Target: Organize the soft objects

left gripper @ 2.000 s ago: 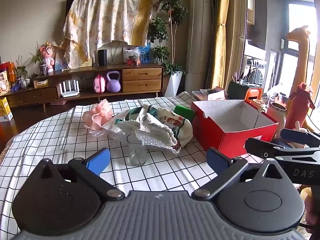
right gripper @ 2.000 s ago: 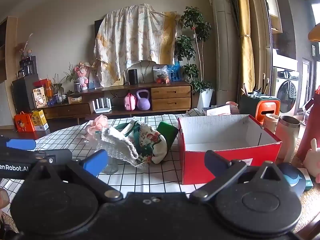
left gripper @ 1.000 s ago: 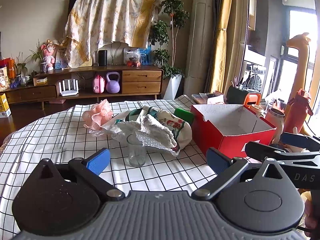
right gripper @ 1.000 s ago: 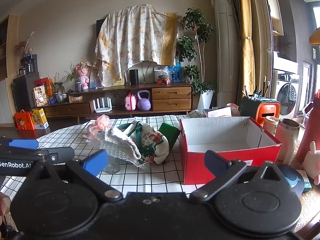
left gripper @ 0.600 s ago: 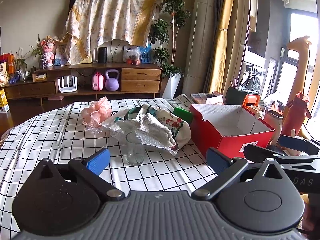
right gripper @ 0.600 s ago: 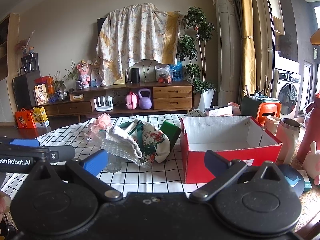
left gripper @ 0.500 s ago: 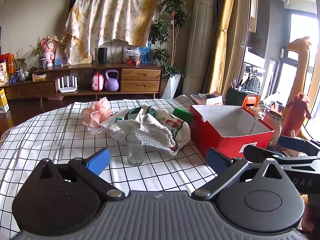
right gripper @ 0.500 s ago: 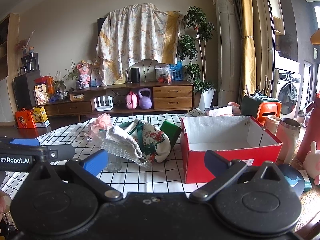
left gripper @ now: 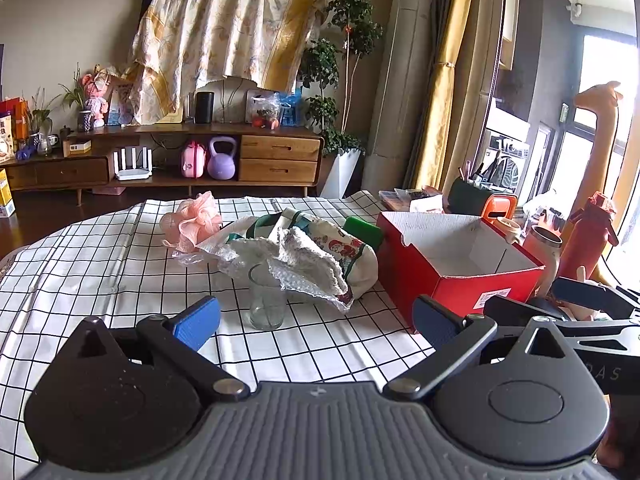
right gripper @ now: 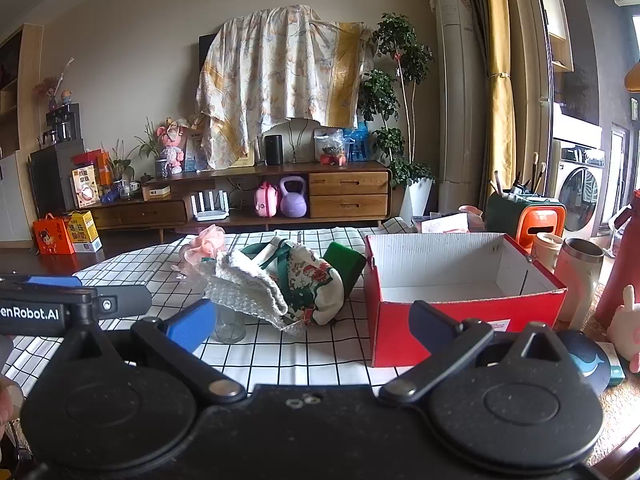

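A pile of soft things lies mid-table: a pink bath pouf (left gripper: pixel 196 222), a white knitted cloth (left gripper: pixel 308 258) over bubble wrap, a floral fabric bag (left gripper: pixel 352 256) and a green sponge (left gripper: pixel 362 230). The open red box (left gripper: pixel 456 268) stands to their right, its white inside bare. My left gripper (left gripper: pixel 316 322) is open and empty, short of the pile. My right gripper (right gripper: pixel 310 326) is open and empty, in front of the box (right gripper: pixel 460 300) and the pile (right gripper: pixel 280 280).
A clear glass (left gripper: pixel 266 300) stands right in front of the pile on the checked tablecloth (left gripper: pixel 100 264). Cups, a red bottle (left gripper: pixel 588 236) and an orange holder crowd the right edge. A wooden sideboard (left gripper: pixel 160 160) is behind.
Both grippers have drifted slightly; the view has risen a little. Nothing on the table has moved and both grippers stay open.
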The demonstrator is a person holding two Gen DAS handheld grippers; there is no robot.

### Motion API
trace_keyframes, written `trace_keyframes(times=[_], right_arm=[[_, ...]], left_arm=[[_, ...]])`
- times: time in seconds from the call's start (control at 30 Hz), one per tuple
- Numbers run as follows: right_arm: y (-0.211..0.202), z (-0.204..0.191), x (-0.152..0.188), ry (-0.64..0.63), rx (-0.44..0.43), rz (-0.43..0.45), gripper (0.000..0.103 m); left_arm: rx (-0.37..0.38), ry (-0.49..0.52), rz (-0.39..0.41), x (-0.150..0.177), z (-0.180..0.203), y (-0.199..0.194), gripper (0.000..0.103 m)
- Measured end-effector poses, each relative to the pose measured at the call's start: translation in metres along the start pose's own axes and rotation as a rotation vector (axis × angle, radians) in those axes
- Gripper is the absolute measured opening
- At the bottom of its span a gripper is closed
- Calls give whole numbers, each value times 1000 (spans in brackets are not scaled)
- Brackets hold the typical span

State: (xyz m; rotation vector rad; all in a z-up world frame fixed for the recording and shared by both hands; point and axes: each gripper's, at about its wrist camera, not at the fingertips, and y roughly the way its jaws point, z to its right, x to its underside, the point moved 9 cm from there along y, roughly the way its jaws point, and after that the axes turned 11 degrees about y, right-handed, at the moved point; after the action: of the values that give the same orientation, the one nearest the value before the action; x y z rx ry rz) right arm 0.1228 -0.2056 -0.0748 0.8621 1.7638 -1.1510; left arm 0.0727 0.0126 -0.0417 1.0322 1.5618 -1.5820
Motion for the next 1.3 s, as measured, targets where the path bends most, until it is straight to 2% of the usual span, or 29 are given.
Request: trace_keyframes(times=[0.93, 1.13, 1.3], right_arm=[[2, -2, 3, 26, -21, -20, 103], [16, 5, 2, 57, -29, -44, 103], [40, 12, -8, 39, -35, -64, 101]], left_arm=[[21, -30, 4, 1, 1, 3, 103], [18, -22, -16, 6, -4, 14, 103], [-17, 5, -8, 1, -13, 32, 103]])
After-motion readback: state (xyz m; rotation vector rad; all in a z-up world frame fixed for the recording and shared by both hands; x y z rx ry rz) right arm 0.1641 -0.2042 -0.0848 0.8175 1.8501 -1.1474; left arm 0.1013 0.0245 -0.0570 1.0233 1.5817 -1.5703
